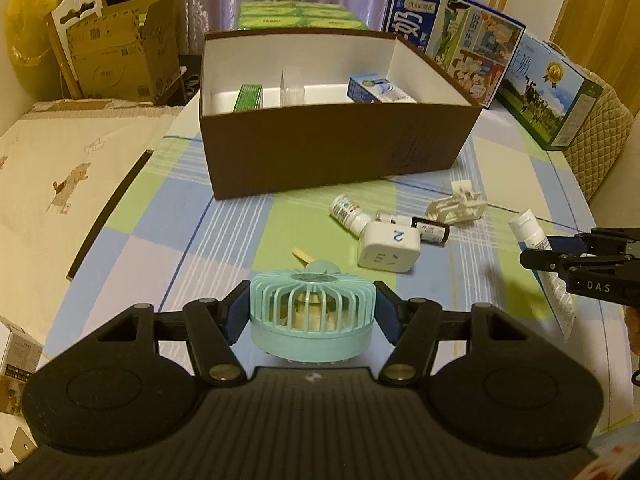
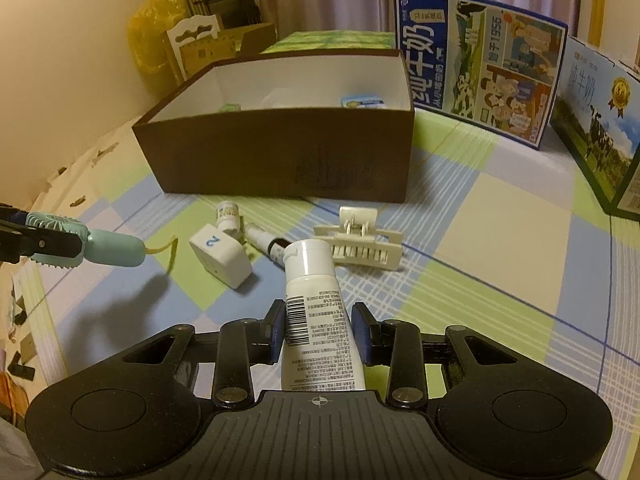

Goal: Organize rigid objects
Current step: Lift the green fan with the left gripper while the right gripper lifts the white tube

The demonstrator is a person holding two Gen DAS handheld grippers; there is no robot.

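Mint ribbed fan [image 1: 312, 312] in left fingers [image 1: 236, 312], white tube [image 2: 316, 304] in right fingers [image 2: 276, 328].

Two printed milk cartons [image 2: 480, 68] stand far ahead to the right; a cardboard box [image 1: 120, 52] and yellow bag [image 1: 28, 24] sit far left.

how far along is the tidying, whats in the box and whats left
Done: green carton and blue carton lie in the brown box. In hand: left hand-held gripper holds the fan, right one the tube. Left: white cube, small bottles, clip.
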